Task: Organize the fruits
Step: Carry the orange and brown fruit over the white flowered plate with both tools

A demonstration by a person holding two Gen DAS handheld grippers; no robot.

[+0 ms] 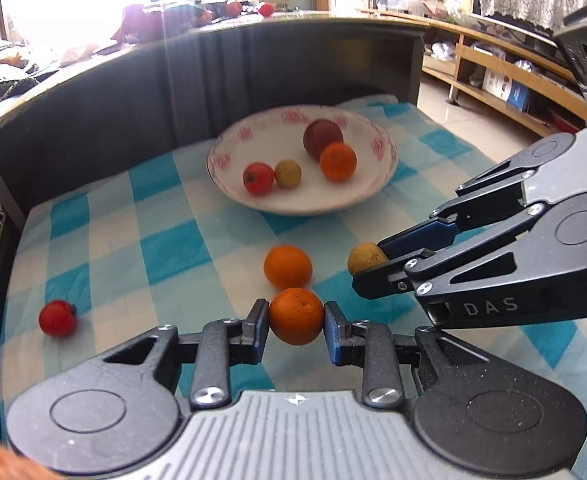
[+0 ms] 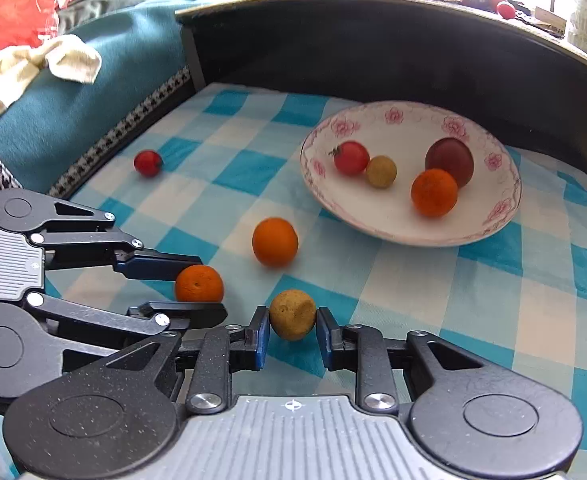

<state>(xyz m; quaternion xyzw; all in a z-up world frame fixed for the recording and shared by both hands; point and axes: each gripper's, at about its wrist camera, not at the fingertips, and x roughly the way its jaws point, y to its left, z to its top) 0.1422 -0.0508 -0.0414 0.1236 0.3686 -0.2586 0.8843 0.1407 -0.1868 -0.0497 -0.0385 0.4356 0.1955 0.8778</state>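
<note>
On the blue-and-white checked cloth (image 1: 161, 216) that covers the surface, a small red tomato (image 1: 58, 318) lies alone at the far left, well apart from everything else. Further right, the left gripper (image 1: 296, 320) pinches an orange (image 1: 296, 315) between its blue pads, one pad touching each side; whether the fruit rests on the cloth or is lifted off it cannot be told. Just beyond it, a second orange (image 1: 288, 267) sits loose on the cloth, and the held orange hides its lower edge in the left wrist view.

Behind these stands a white bowl (image 1: 229, 148) with pink flowers on its rim. It holds a red tomato (image 1: 258, 178), a small yellowish fruit (image 1: 288, 174) just beside it, an orange fruit (image 1: 338, 162), and a dark red fruit (image 1: 322, 136) partly covered by that orange one.

To the right, the right gripper (image 2: 292, 328) is clamped on a tan, rough-skinned round fruit (image 2: 292, 314). In the left wrist view only the tip of this fruit shows past the gripper's fingers. A dark panel (image 1: 93, 104) rises behind the cloth; the room beyond it is blurred and washed out by window glare.
</note>
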